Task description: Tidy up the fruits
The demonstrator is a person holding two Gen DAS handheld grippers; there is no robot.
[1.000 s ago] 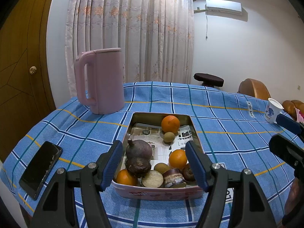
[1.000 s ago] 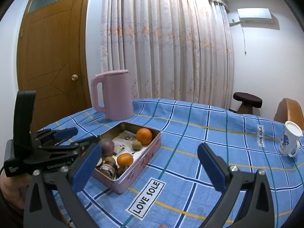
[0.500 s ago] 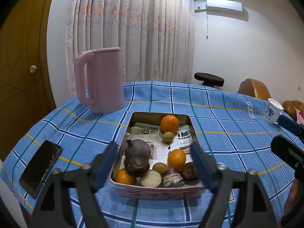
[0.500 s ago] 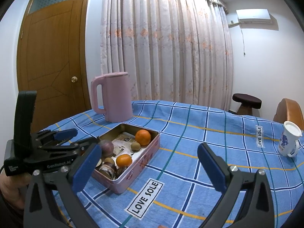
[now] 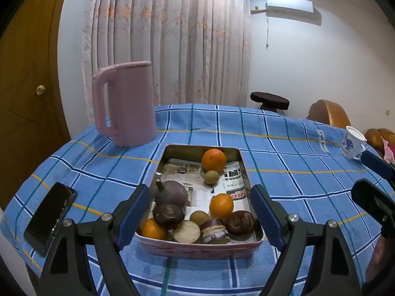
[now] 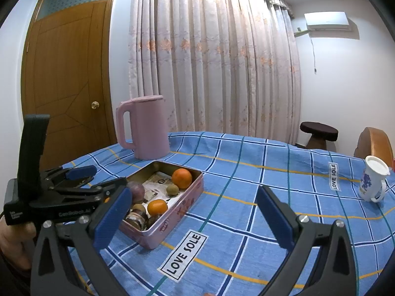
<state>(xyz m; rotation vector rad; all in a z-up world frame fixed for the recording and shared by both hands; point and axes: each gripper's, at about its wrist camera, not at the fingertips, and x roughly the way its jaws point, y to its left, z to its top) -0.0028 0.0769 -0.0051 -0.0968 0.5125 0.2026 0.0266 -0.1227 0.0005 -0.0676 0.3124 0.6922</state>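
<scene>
Between the spread, empty left fingers (image 5: 134,209): fruit (image 5: 221,206) gathered inside the tin (image 5: 197,248). Right fingers (image 6: 274,213) likewise spread, holding nothing. No loose fruit seen outside.

my view: far wall white | floral curtain (image 6: 212,56) centre | wooden door (image 6: 66,79) left | air conditioner (image 6: 327,21) high right | dark stool (image 6: 318,133) far right

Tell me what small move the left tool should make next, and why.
Probably just hold the open left tool at the near end of the tin. Every fruit in view, oranges included, lies inside the tin, none on the tablecloth; that fits sorting about to start or already finished.
</scene>
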